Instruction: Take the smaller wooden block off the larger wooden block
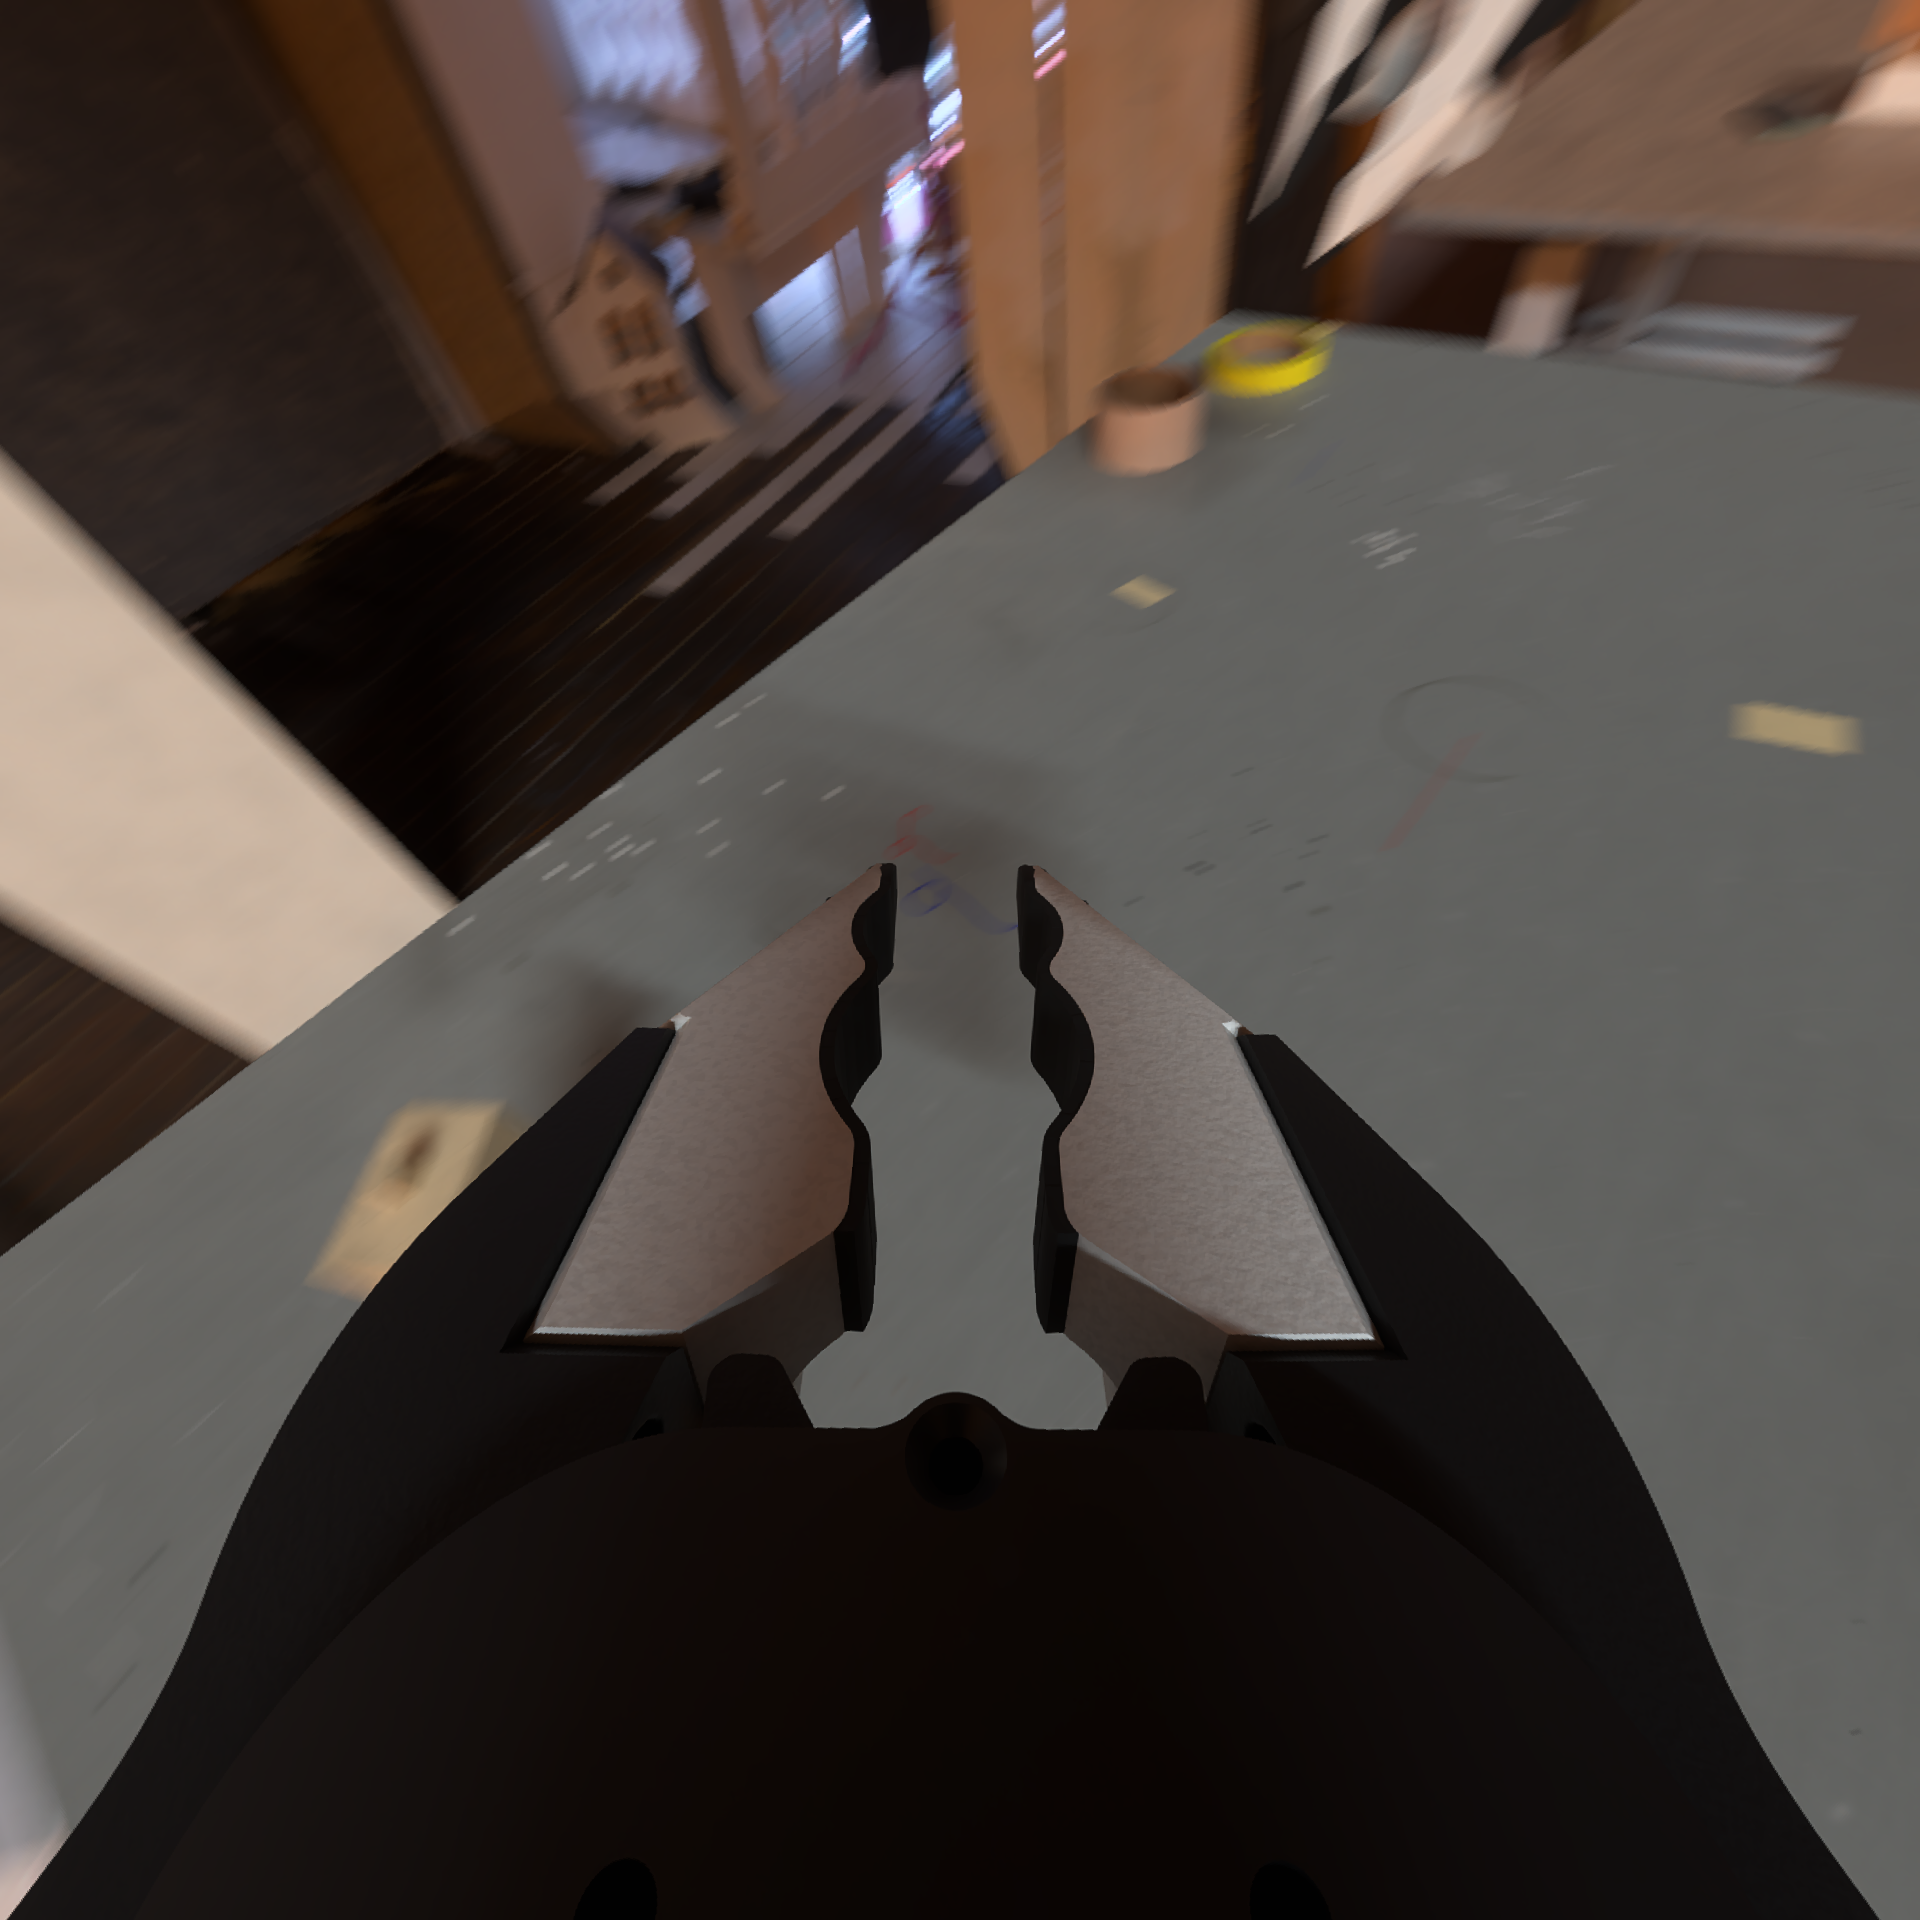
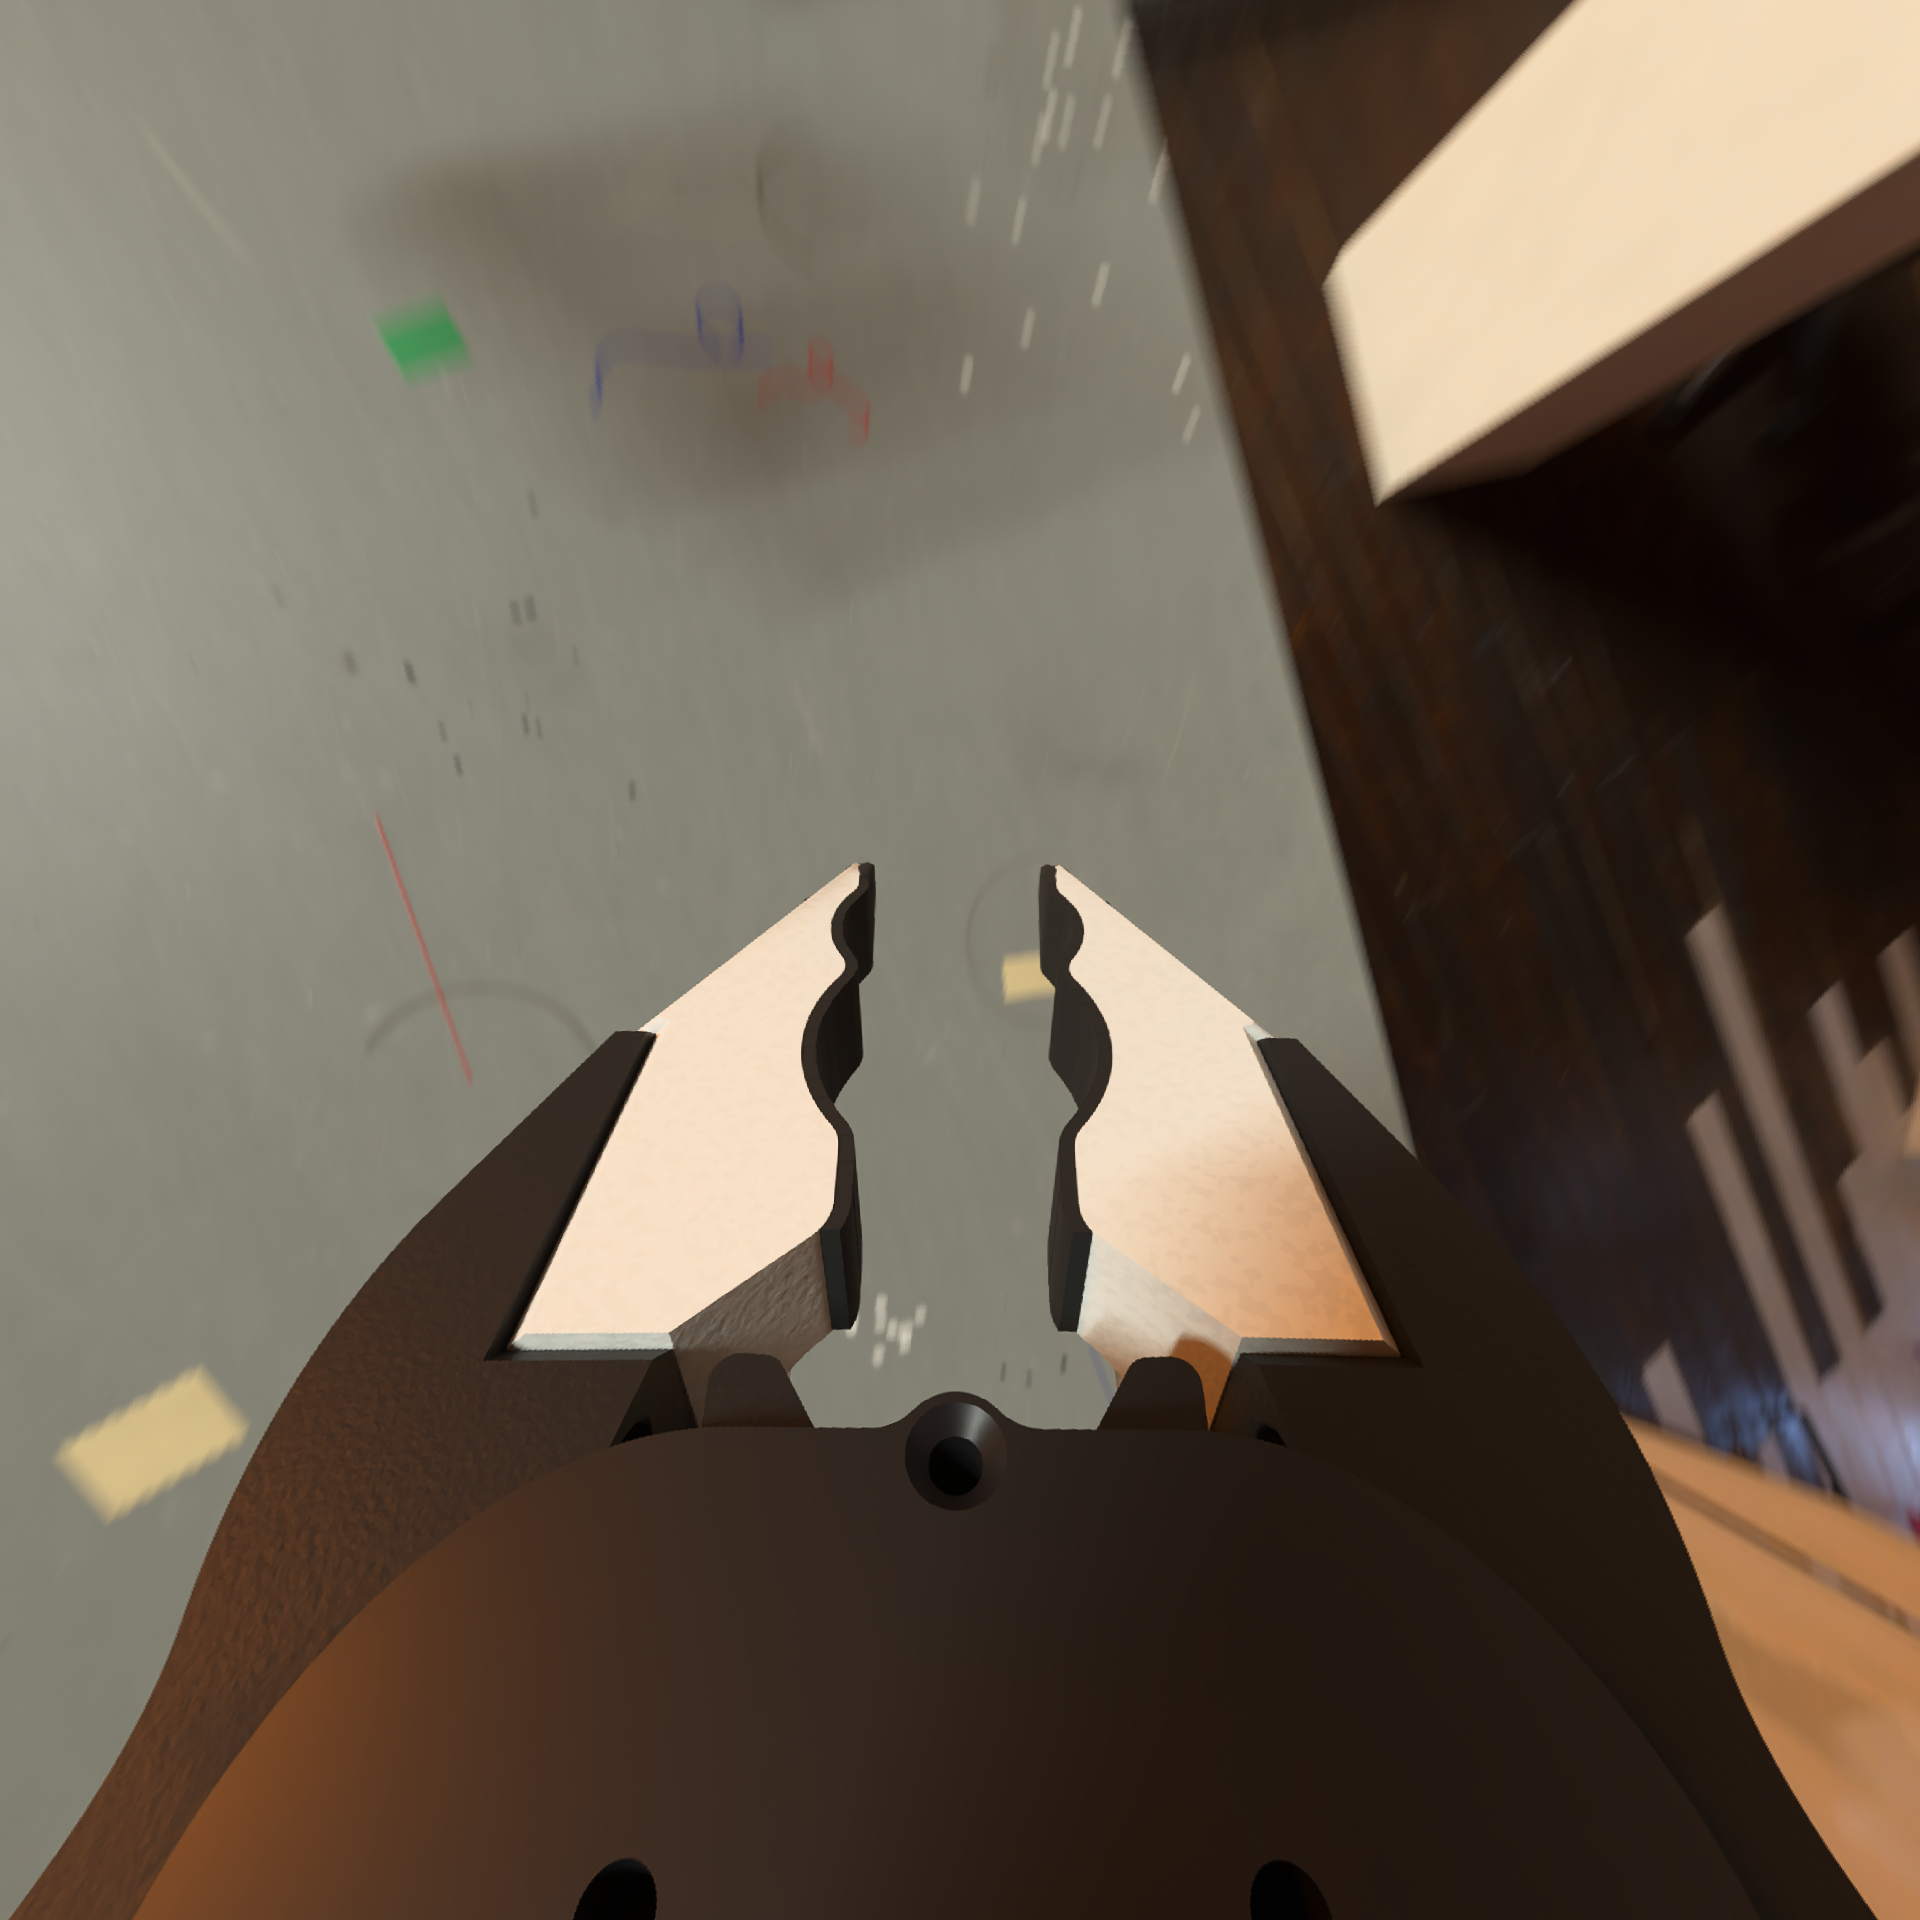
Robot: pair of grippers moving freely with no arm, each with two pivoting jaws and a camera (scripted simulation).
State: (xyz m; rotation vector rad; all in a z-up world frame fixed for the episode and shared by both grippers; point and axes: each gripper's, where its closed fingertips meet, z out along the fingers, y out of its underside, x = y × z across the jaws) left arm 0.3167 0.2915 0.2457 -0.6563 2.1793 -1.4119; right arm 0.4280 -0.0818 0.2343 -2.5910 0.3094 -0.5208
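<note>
Neither wooden block shows in either view. My left gripper (image 1: pixel 956 883) is open and empty, its jaws a little apart, and hovers low over the grey table (image 1: pixel 1351 987) near its left edge. My right gripper (image 2: pixel 956 878) is also open and empty above the same grey table (image 2: pixel 312 727), close to the table's edge on its right. Neither gripper shows in the other's view.
A brown cardboard roll (image 1: pixel 1148 421) and a yellow tape roll (image 1: pixel 1268 358) stand at the table's far corner. A beige card (image 1: pixel 416 1184) lies left of my left gripper. Flat beige patches (image 1: pixel 1795 727) (image 2: pixel 151 1439) and a green patch (image 2: pixel 421 338) mark the tabletop. Dark floor lies beyond the edges.
</note>
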